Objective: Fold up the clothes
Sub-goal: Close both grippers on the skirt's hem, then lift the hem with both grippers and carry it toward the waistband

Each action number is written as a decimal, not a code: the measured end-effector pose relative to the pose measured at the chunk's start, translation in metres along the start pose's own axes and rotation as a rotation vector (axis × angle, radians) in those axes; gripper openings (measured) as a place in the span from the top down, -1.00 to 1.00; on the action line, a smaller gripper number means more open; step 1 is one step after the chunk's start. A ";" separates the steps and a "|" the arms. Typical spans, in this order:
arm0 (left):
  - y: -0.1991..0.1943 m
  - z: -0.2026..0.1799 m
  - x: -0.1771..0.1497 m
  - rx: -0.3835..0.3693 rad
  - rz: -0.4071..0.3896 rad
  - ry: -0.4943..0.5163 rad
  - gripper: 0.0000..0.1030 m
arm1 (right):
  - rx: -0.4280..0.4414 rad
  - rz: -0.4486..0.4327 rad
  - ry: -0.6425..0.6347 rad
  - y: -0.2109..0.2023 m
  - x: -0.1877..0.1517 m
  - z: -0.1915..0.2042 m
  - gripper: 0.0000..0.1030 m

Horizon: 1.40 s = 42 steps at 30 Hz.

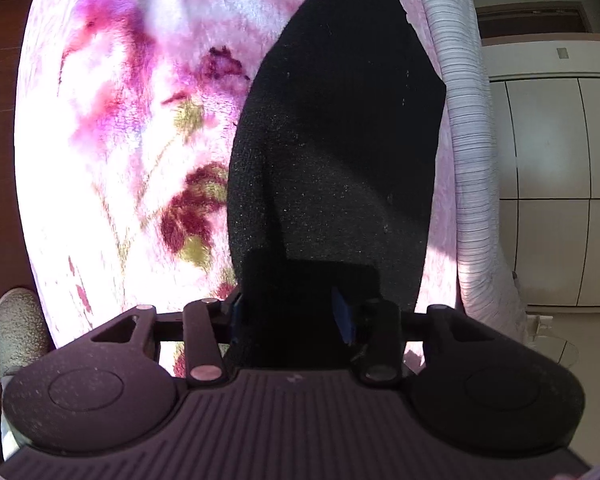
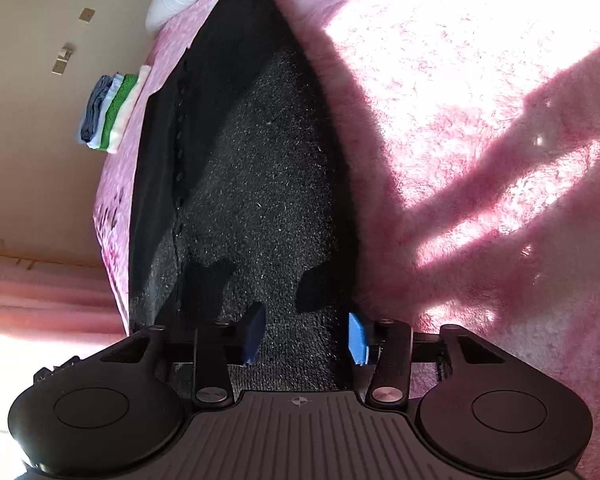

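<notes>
Both my grippers, left gripper (image 1: 292,314) and right gripper (image 2: 306,336), straddle the black garment (image 2: 260,184), jaws half-spread, its length running straight ahead.

One black garment (image 1: 332,152), one pink blanket (image 2: 460,100), one stack of folded clothes (image 2: 108,114).

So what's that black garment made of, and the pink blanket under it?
The black garment looks like a matte knit, maybe wool: a grainy, looped surface flecked with lint. The pink blanket looks like plush fleece: fuzzy pile, blurred flower print. Neither is certain from looks alone.
</notes>
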State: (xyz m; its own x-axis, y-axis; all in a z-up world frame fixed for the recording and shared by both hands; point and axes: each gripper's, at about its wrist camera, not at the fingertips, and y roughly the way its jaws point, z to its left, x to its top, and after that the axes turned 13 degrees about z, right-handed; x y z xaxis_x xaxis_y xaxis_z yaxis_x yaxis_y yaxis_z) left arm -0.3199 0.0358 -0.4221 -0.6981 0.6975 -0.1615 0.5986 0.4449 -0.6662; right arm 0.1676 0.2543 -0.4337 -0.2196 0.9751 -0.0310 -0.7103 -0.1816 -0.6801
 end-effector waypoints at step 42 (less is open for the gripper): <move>-0.007 0.003 -0.019 -0.035 -0.058 0.081 0.87 | -0.132 0.073 -0.109 -0.003 -0.014 0.023 0.86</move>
State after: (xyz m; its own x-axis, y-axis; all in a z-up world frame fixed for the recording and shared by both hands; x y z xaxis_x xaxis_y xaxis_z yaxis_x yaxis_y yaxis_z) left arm -0.3123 0.0181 -0.4166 -0.6990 0.7124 -0.0628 0.5723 0.5046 -0.6464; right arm 0.1574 0.2379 -0.4147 -0.3438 0.9390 -0.0095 -0.5976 -0.2266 -0.7691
